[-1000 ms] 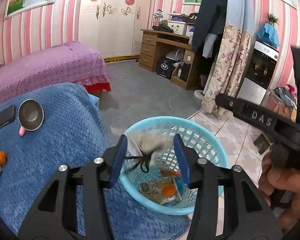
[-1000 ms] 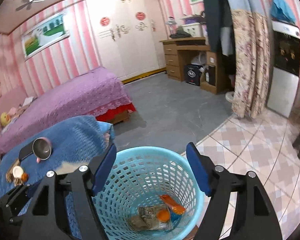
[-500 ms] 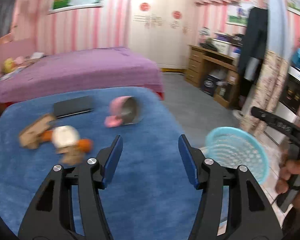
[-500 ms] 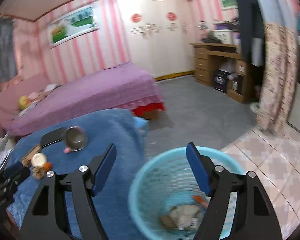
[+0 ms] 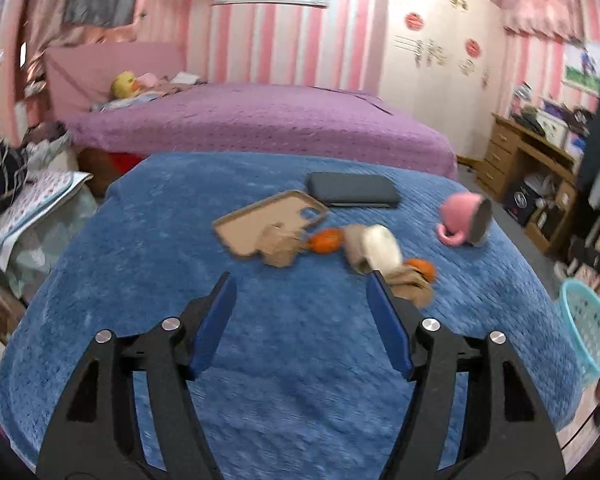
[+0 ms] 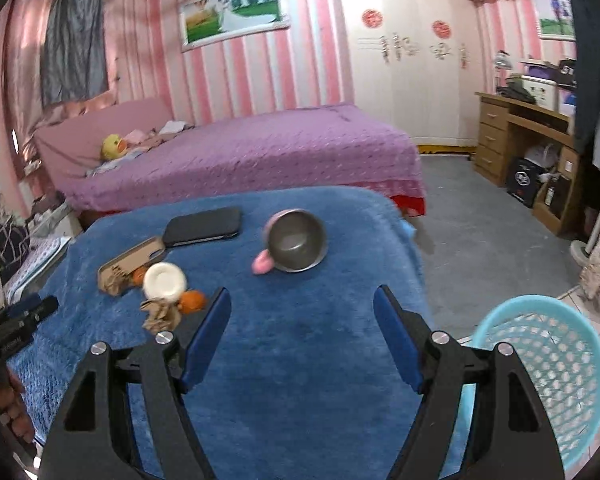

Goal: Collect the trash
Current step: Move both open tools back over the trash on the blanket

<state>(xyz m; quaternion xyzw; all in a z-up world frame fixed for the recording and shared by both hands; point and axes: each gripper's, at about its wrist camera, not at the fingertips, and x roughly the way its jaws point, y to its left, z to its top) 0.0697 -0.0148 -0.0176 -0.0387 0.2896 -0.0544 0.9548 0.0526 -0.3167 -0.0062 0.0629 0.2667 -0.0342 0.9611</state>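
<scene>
No lettering can be read; the round red wardrobe [image 6: 404,52] emblems are too blurred.

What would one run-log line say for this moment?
left gripper: open, empty, jaws just widened | right gripper: open, empty | scraps: on blue blanket | basket: beside it

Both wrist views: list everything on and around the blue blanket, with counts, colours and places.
blue fleece blanket: one, covers the table
dark phone case: one, black, far side
tan phone case: one, beside the dark one
orange peel pieces: two, orange, centre-left cluster
crumpled brown paper scraps: two, same cluster
white round cup: one, on its side, in the cluster
pink metal-lined mug: one, on its side, right of the cluster
light blue plastic basket: one, on the floor, right
left gripper: open, empty
right gripper: open, empty
</scene>
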